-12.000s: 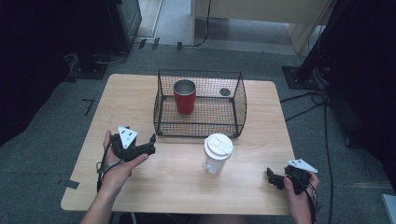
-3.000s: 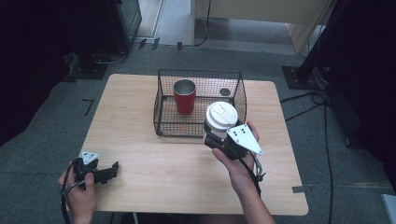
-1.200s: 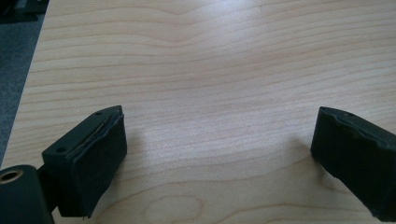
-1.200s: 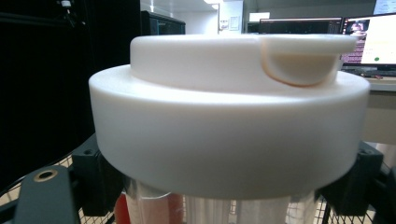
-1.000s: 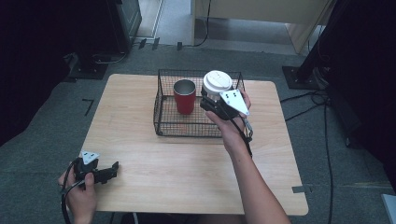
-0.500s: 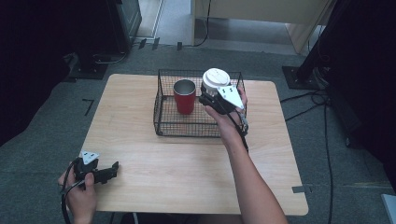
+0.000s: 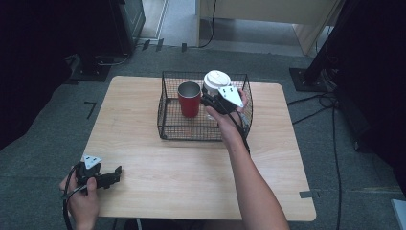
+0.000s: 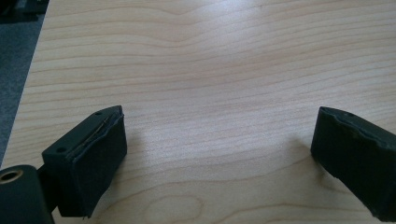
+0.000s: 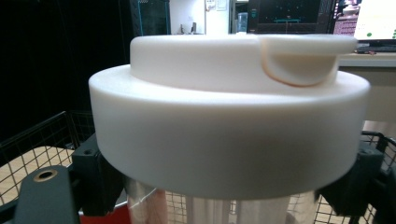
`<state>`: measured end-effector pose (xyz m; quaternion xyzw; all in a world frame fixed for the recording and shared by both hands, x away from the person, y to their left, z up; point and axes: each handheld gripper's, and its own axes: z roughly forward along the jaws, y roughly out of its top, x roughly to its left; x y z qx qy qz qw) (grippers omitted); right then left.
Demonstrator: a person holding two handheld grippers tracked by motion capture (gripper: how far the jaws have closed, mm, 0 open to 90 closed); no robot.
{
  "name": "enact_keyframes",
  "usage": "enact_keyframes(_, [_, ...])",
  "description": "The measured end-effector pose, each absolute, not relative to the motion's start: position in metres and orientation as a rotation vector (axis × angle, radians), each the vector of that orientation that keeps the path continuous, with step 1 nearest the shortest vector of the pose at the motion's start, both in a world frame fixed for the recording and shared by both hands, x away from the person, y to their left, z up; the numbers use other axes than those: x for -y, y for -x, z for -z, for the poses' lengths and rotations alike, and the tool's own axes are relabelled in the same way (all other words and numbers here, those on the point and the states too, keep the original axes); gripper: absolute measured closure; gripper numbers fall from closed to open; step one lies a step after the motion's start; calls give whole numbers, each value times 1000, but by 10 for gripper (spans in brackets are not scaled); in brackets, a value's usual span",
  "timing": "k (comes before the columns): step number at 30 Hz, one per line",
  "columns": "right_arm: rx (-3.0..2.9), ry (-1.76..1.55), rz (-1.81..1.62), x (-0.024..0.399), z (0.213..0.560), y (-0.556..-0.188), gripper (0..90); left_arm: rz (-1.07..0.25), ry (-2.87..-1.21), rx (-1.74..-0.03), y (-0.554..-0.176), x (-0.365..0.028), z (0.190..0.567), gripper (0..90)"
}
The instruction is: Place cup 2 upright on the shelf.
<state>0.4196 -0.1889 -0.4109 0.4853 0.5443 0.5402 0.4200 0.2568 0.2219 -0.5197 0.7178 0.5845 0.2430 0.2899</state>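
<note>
Pale wood grain runs across the table (image 7: 191, 167), and at its near left corner the left gripper (image 7: 111, 176) rests in the person's left hand (image 7: 81, 203), its jaws spread wide apart over bare wood with nothing between them, as the left gripper view shows (image 8: 219, 154). Farther back, near the middle of the table, stands a black wire basket (image 7: 165, 122). Inside its left half a red cup (image 7: 189, 99) stands upright. Just to the right of that cup, the right gripper (image 7: 209, 99) is clamped on a clear cup with a white lid (image 7: 216, 80), holding it upright within the basket's right half, lid above the rim. In the right gripper view the white lid (image 9: 229, 116) looms large, with the jaws pressing the clear wall just below it.
</note>
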Motion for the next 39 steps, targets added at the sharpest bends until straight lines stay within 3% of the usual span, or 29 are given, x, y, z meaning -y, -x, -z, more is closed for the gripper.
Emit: enact_keyframes(39, [-1471, -1322, -1228, 186, 446, -454, 158, -648, -1915, -1560, -257, -222, 520, 42])
